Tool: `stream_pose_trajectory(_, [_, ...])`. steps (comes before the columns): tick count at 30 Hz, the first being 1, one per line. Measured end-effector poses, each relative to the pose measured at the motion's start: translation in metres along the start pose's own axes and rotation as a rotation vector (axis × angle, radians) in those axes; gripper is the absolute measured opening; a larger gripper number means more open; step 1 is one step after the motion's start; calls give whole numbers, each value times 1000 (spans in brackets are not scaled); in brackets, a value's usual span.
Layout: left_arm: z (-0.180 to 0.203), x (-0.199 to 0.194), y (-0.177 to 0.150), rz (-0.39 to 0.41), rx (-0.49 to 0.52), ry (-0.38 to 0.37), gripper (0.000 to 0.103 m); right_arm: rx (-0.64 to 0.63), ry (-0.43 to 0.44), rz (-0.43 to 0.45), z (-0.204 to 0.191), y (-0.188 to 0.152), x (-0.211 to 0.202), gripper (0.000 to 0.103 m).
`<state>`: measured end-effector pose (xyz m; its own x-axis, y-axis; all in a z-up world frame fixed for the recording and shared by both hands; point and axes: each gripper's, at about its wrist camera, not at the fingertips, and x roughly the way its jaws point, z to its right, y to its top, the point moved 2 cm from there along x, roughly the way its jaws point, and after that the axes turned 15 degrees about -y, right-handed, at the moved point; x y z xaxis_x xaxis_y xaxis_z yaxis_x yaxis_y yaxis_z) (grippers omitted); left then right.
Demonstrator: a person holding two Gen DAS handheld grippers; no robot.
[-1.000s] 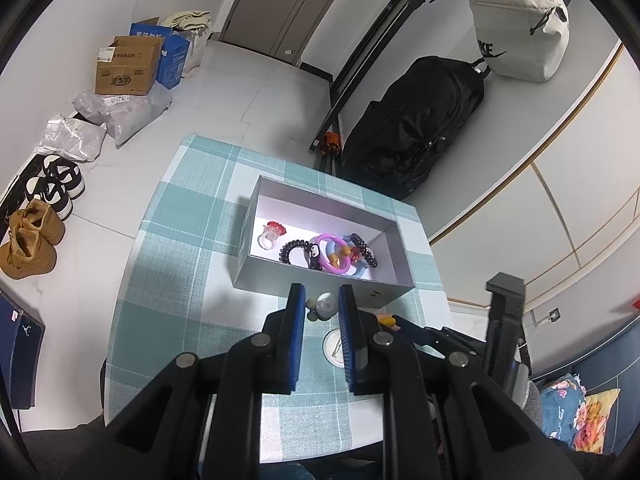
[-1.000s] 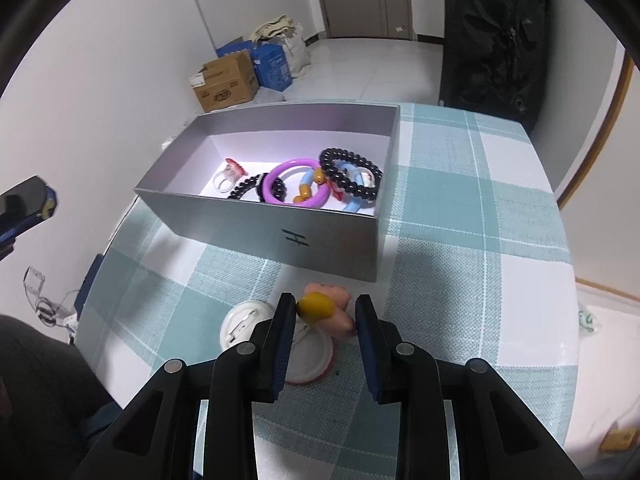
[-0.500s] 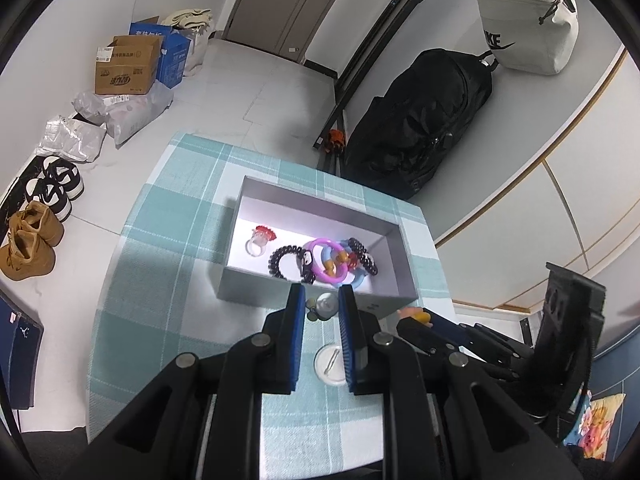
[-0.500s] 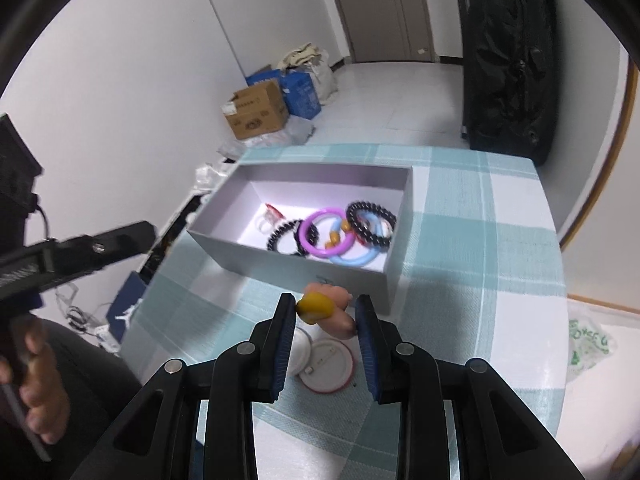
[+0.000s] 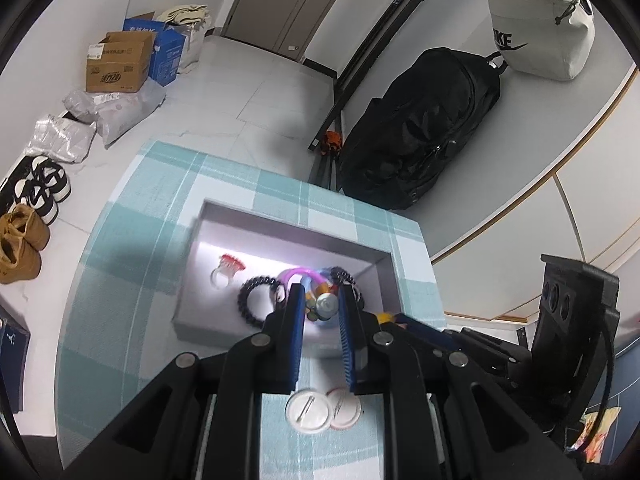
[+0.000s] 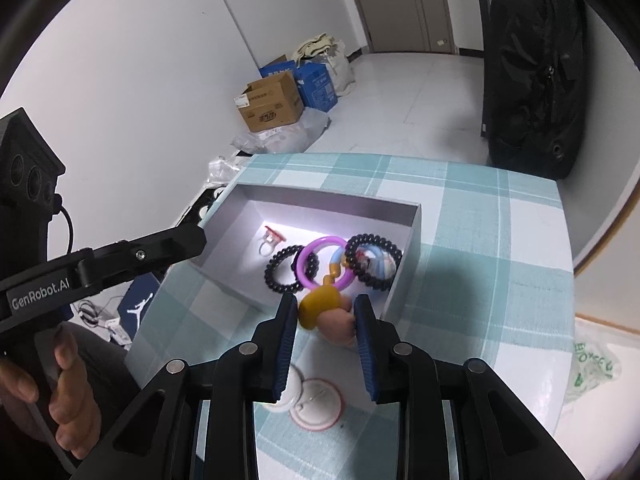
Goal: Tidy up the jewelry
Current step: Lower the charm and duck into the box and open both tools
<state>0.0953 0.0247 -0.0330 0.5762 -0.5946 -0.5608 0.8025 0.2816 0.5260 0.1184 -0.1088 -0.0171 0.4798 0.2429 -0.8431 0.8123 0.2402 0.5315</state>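
Note:
An open grey box point(image 5: 280, 220) point(image 6: 332, 200) stands on the checked tablecloth. It holds a red-topped ring point(image 6: 272, 238), black bead bracelets point(image 6: 286, 274) and a purple bangle point(image 6: 324, 264). My left gripper point(image 5: 320, 296) is shut on a small silver trinket point(image 5: 326, 303) and hangs over the box's near side. My right gripper point(image 6: 326, 308) has a pink and yellow charm point(image 6: 332, 318) between its pads, jaws closing on it, just above the box's near wall. Seen from the right wrist, the left gripper's finger point(image 6: 176, 242) reaches over the box's left corner.
Two round white badges point(image 5: 320, 408) point(image 6: 316, 400) lie on the cloth under the grippers. A hand point(image 6: 68, 392) holds the left tool. A black bag point(image 5: 420, 128), cardboard boxes point(image 6: 272, 106) and shoes point(image 5: 24, 236) sit on the floor. The table edge is close on the right.
Both grippers have moved forward to the box. The left one now hangs over the box's inside with its trinket. The right one has lifted the charm off the table up to the near wall.

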Motion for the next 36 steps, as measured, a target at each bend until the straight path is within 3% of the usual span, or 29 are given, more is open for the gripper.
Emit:
stream_pose_trajectory(5, [-2,11,7,-19,-16,-8,12,4,38,13,5,11,-1,8])
stream_pose_trajectory(14, [-6,33,12,-72,-38,-26,14,31,73,41,19,18,2,8])
stream_pose_trajectory(16, [-6,40,12,-108,-30,4,34,59,76,37,23,19,4,11])
stream_pose_trajectory(19, [-1,39,11,-93,-6,4,48,81,78,36,29,20,3,13])
stream_pose_trajectory(20, [1,38,11,-85,3,0,50,84,72,40,30,21,3,19])
stream_pose_trajectory(21, [2,37,11,-81,9,0,54,90,65,48,32,21,1,34])
stream_pose_trajectory(23, [4,37,10,-83,18,5,57,117,66,67,37,22,-4,53])
stream_pose_trajectory(36, [9,24,-1,-72,68,62,58,168,41,82,48,17,-15,75])
